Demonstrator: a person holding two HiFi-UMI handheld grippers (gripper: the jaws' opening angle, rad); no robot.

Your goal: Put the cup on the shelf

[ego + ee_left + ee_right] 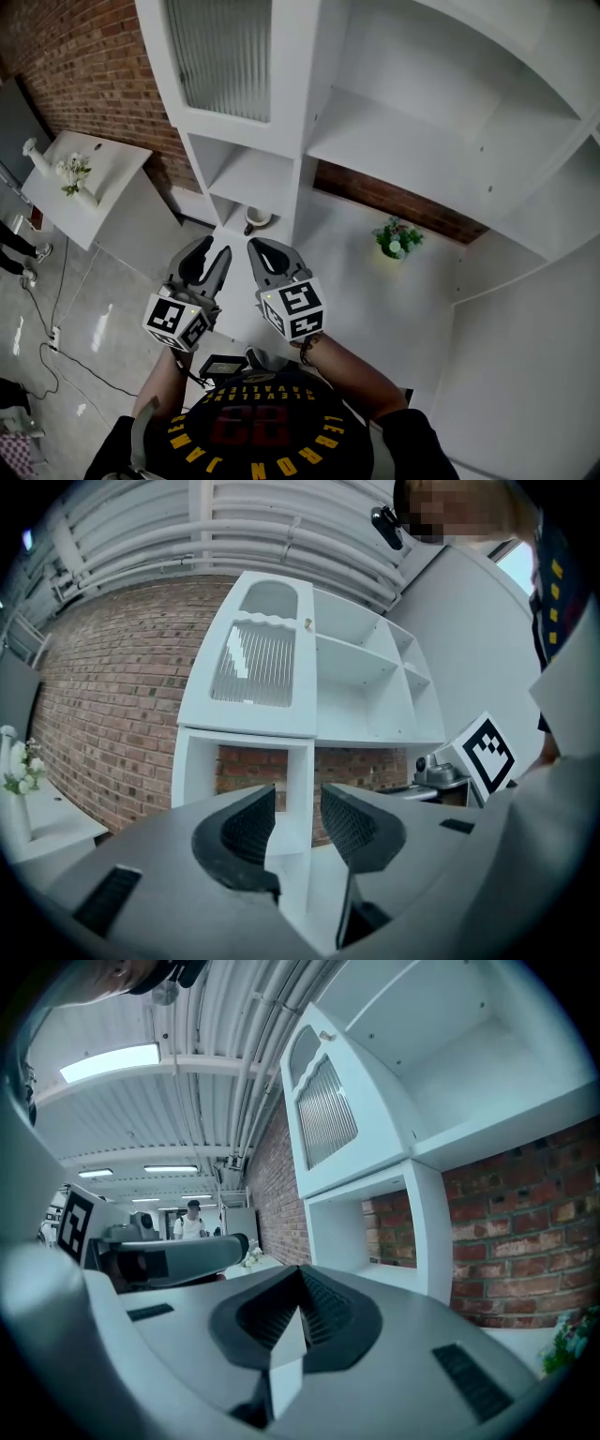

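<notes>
At the front edge of the lower left compartment of the tall white shelving unit (302,141), close against the upright divider, stands the small white cup with a dark handle (258,219). It sits upright and free of both tools, so by the look of it the placing is already done and the cup is left where the task wants it. The left gripper (212,265) is released: in the left gripper view its ribbed black pads stand apart with only the white divider showing through the gap, nothing between them. The right gripper (269,257) is clenched on itself, its pads meeting at the tips with nothing caught in them. Both are held side by side, roughly level and aimed at the shelving, probably because the hands are clear of the job. The cup lies just beyond their tips, between the two and apart from each; neither gripper view shows it. Off toward the right end of the white worktop (347,281) stands a small green potted plant with pale flowers (395,238), well apart from the cup.
</notes>
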